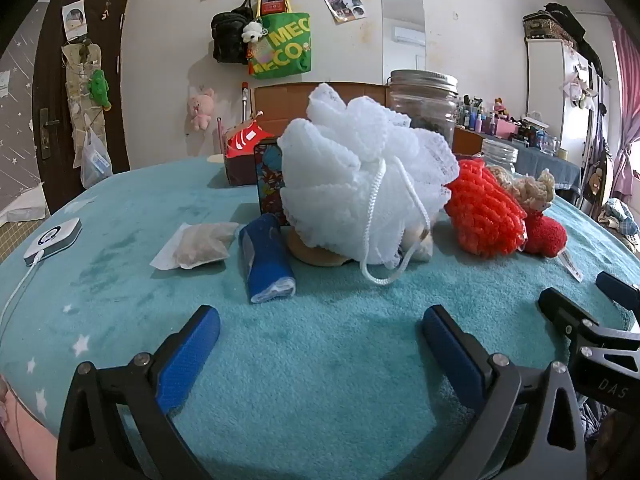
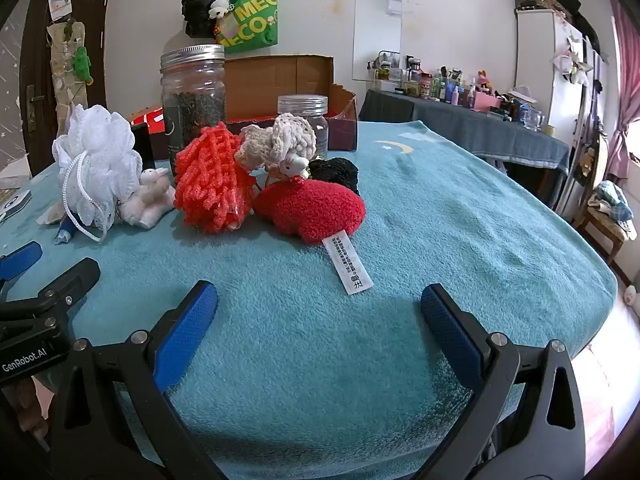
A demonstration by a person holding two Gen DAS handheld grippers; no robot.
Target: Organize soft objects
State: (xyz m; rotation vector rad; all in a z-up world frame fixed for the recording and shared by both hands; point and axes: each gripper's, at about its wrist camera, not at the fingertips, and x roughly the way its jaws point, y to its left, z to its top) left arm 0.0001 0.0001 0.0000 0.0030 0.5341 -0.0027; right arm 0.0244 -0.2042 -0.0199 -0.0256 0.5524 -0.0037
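A white mesh bath pouf (image 1: 360, 184) (image 2: 98, 168) stands on the teal blanket (image 1: 320, 360) ahead of my left gripper (image 1: 320, 320), which is open and empty. Right of the pouf lie an orange knitted piece (image 1: 482, 210) (image 2: 216, 178), a red plush heart (image 2: 312, 208) (image 1: 546, 234) with a white tag, a beige crocheted toy (image 2: 280, 142), a black knitted piece (image 2: 338, 172) and a small cream plush (image 2: 150, 198). My right gripper (image 2: 320, 304) is open and empty, short of the heart's tag.
A tall lidded jar (image 2: 194, 92) and a short jar (image 2: 306, 114) stand behind the soft things, before an open cardboard box (image 2: 288, 80). A blue roll (image 1: 266, 258), a sachet (image 1: 200, 244) and a white charger (image 1: 54, 240) lie left.
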